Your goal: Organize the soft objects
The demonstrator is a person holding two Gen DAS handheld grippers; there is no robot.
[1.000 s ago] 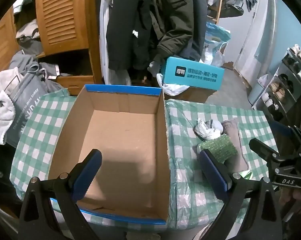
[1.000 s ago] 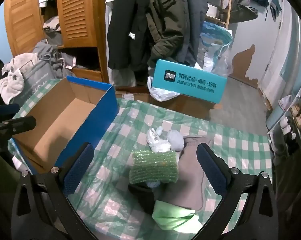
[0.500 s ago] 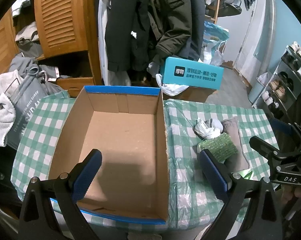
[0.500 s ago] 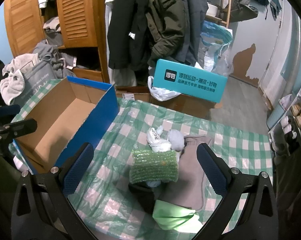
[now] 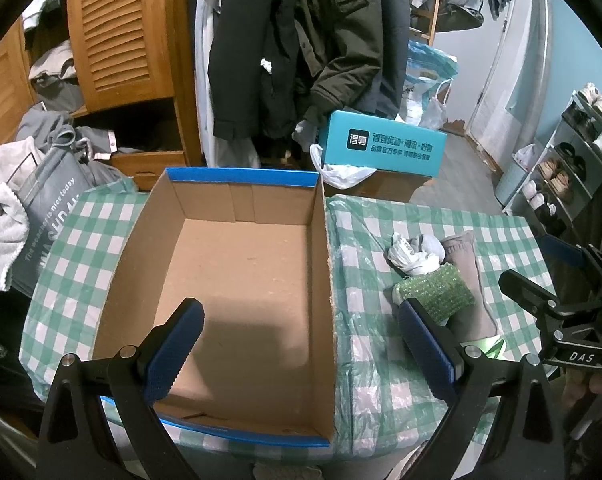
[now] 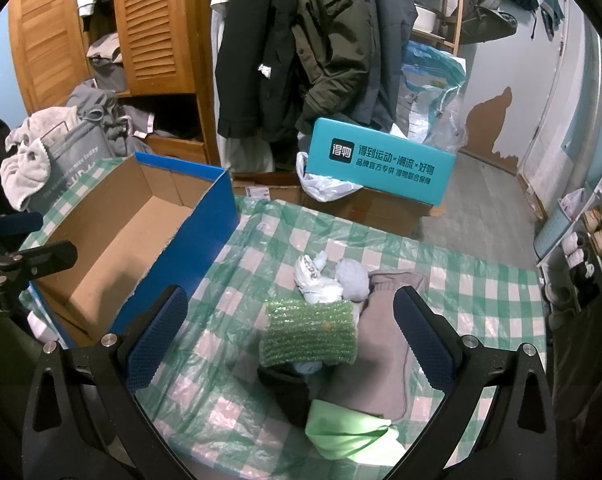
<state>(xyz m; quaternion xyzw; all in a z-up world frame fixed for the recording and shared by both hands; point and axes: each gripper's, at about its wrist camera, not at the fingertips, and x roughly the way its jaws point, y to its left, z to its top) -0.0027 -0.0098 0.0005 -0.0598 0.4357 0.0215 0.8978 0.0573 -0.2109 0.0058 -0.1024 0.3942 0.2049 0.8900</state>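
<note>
Both claws gape empty; right claw (image 6: 289, 336) is nearer, green bubble-wrap roll (image 6: 308, 332) lying crosswise between its fingers, left claw (image 5: 301, 344) over the box (image 5: 237, 280)

The left wrist view looks steeply down into the cardboard box (image 5: 237, 280); the right wrist view faces the soft pile (image 6: 333, 332). Both share the bench (image 5: 381, 344) and teal box (image 5: 385, 148).

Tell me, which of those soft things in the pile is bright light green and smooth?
The folded light-green cloth at the pile's near end; the green bubble-wrap roll beside it is darker and bumpy.
</note>
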